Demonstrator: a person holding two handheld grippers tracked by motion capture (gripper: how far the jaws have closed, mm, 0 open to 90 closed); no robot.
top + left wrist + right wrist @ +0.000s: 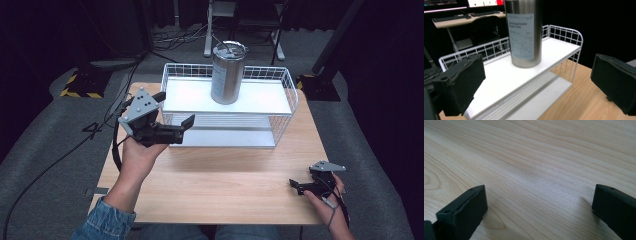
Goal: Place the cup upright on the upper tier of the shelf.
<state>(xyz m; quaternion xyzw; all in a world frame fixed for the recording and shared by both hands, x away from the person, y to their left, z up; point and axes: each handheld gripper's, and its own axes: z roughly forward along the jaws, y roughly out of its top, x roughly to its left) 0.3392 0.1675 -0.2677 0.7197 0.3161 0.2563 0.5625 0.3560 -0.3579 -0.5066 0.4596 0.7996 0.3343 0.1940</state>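
High view: my left gripper [174, 109] hovers with jaws apart at the white wire rack's [287, 80] left end; my right gripper [306, 186] rests on the table's [225, 185] near right. Left gripper view: a steel tumbler [525, 32], labelled, stands upright on the rack's top shelf. Right gripper view: my jaws spread wide over bare wood.

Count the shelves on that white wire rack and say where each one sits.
2. The upper shelf carries the steel tumbler; the lower shelf sits just above the wooden table.
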